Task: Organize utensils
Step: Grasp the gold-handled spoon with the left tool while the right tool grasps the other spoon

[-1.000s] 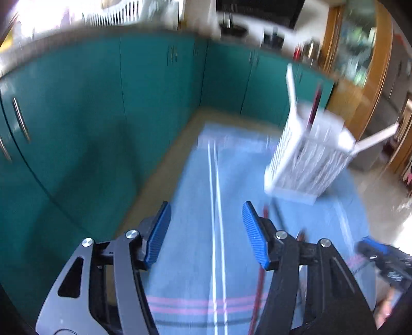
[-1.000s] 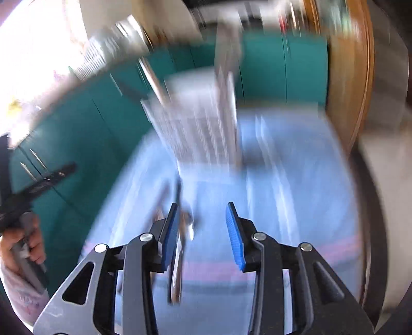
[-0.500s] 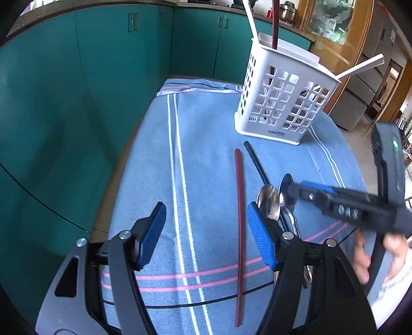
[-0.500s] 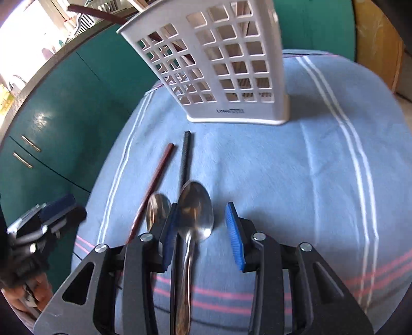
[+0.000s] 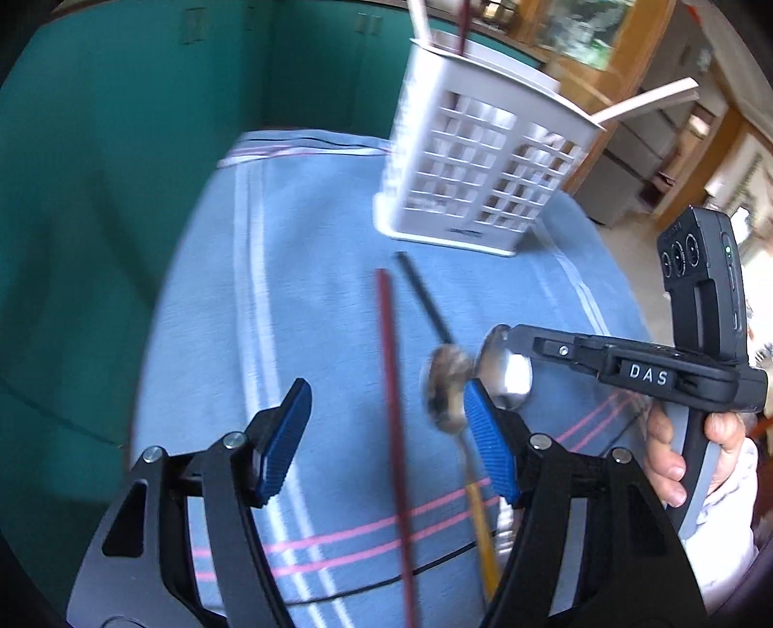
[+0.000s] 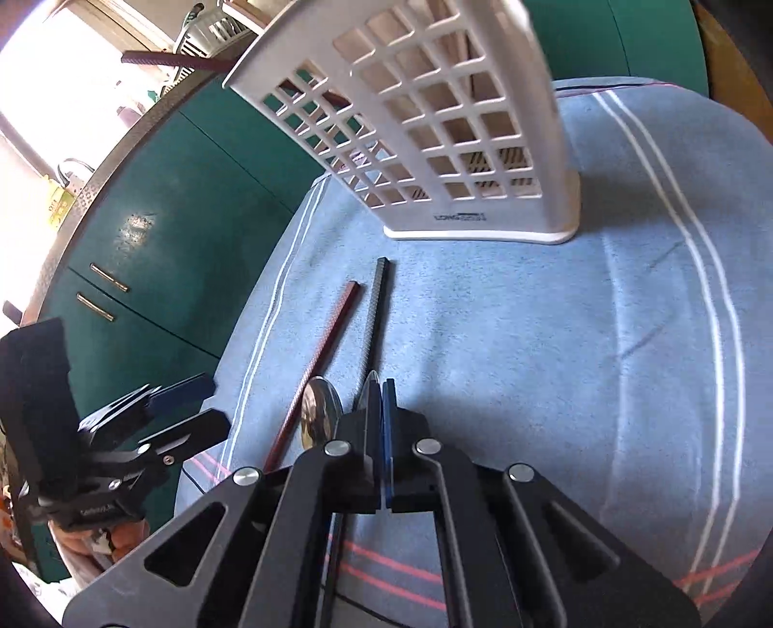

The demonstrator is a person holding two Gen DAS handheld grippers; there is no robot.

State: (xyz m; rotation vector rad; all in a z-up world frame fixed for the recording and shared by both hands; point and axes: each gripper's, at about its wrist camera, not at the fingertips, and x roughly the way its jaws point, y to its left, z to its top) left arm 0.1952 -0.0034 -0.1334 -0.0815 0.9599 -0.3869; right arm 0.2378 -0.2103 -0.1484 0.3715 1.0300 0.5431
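1. Work surface: a blue cloth [image 6: 555, 348] with white and pink stripes covers the table. Teal cabinets [image 5: 121, 169] stand to the left and at the far side.
2. Utensil holder: a white lattice caddy [image 6: 435, 121] stands upright at the far end of the cloth. A dark red stick [image 5: 465, 24] and pale handles rise from its top in the left wrist view.
3. Loose items on the cloth, near side of the caddy:
   - a dark red chopstick [image 6: 321, 362] lies lengthwise, left of the others;
   - a black chopstick [image 6: 376, 319] lies just beside it on the right, far tip near the caddy base;
   - a first spoon [image 5: 447, 391], bowl blurred, with a yellowish handle running toward the near edge, lies right of the red chopstick.
4. Right gripper [image 6: 379, 396]: jaws together, clamped on the bowl edge of a second spoon [image 5: 507, 374]. In the right wrist view this spoon shows only as a thin metal edge between the blue pads. In the left wrist view its bowl sits at the gripper tip, just right of the first spoon.
5. Left gripper [image 5: 386, 435]: jaws apart, holding nothing. It hovers above the near part of the cloth; the red chopstick runs between its fingers below, and the right-hand pad overlaps the first spoon's bowl in view. Contact cannot be determined.
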